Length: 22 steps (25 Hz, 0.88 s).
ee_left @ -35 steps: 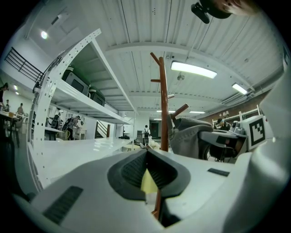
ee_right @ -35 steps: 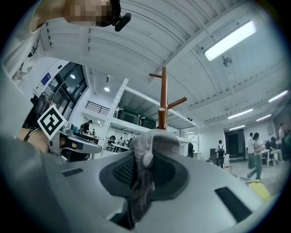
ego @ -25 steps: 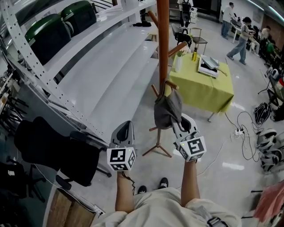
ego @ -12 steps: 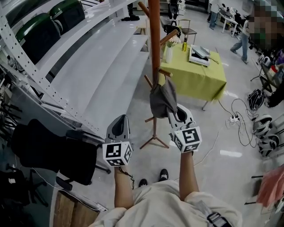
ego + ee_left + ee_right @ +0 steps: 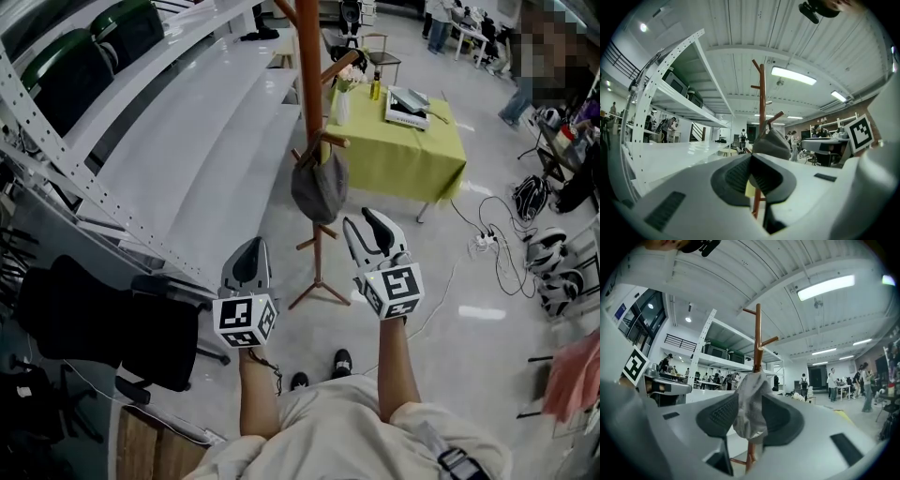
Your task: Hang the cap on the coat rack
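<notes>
Hanging looks done: cap straight ahead of the freed right gripper

Cap [image 5: 319, 186] hangs off a low peg [image 5: 335, 142] on the rack [image 5: 309, 84]. It droops straight down beside the pole, so its long axis is vertical and its top is snug at the peg.

Right gripper [image 5: 366, 223] has jaws wide apart. They have just been opening, and nothing is clamped. In the right gripper view the cap lines up dead centre between the two pads, so the jaw line points right at it. In the head view there is a clear gap: the cap is ahead and slightly left of the tips, near but not touching.

Left gripper [image 5: 251, 248] has jaws together and is empty. It is further from the cap, lower left in the head view. In its own view the cap shows beyond the tips, ahead and a bit right.

Key relation: the cap is on the right gripper's own axis, and that gripper is the nearer one. My read is that the next move is a straight pull-back along that axis, with no sideways sweep. The left pad looks closest to the cloth, so a leftward drift could brush it and nudge the cap off the peg. The peg tilts upward, so the cap should stay put if it is not touched. No need for the left gripper, as far as I can judge.
</notes>
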{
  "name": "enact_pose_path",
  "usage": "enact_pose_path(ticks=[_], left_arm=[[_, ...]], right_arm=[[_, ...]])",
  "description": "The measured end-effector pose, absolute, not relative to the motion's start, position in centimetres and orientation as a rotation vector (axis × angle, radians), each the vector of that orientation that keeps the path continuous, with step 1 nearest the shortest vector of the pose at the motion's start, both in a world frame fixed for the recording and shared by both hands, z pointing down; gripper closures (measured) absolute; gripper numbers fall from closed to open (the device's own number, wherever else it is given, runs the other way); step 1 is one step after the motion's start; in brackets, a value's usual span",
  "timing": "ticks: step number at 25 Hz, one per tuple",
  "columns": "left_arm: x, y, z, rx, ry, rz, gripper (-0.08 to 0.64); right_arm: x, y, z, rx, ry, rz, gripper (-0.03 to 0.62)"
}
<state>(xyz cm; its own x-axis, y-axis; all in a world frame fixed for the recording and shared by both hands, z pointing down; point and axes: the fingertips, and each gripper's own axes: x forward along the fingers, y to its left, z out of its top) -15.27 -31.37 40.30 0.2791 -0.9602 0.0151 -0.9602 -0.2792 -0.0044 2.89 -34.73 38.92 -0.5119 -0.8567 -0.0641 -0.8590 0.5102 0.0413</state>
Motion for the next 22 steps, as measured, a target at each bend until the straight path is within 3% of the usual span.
enact_pose_path(ticks=[22], left_arm=[[-10.7, -29.2, 42.6, 2.597, -1.682, 0.072, 0.552]], right_arm=[[3.7, -29.5, 43.1, -1.581, 2.747, -0.015, 0.433]])
